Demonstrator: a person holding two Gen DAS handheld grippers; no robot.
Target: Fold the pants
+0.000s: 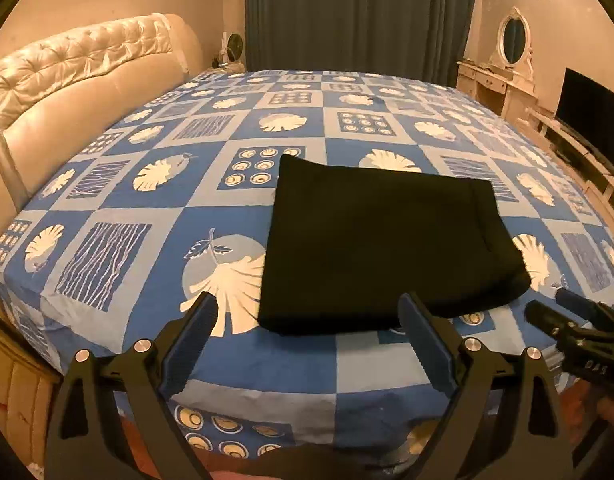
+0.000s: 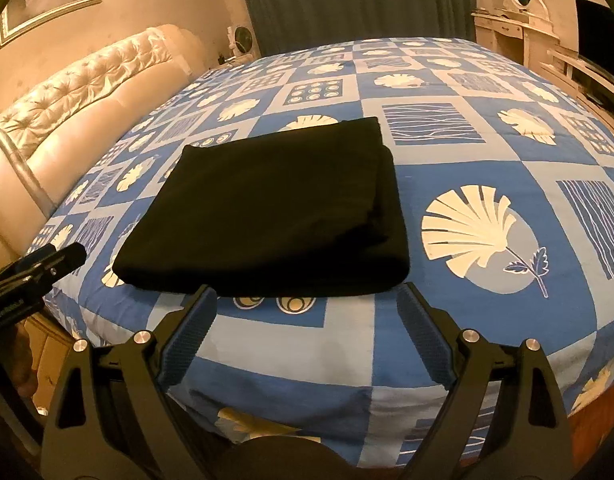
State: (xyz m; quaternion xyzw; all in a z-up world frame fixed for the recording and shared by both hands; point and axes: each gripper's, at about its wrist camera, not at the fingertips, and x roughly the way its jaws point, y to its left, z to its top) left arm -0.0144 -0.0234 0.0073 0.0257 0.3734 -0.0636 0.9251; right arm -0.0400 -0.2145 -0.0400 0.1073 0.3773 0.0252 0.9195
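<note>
1. Left gripper hangs nearest the lens, blue-padded fingers spread wide, holding nothing, just short of the pants' near edge.
2. Right gripper is likewise spread apart and empty-handed.
3. Black pants lie folded into a neat rectangle, flat on the blue shell-print bedsheet, near the bed's front edge.
4. Cream tufted headboard stands off to the left.

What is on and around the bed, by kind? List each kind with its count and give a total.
Folded black pants: 1
Hand-held grippers: 2, left hand-held gripper and right hand-held gripper, both open and clear of the pants
Bed: 1
Headboard: 1
Curtain: 1
Oval mirror: 1
Television: 1
Total: 8
</note>
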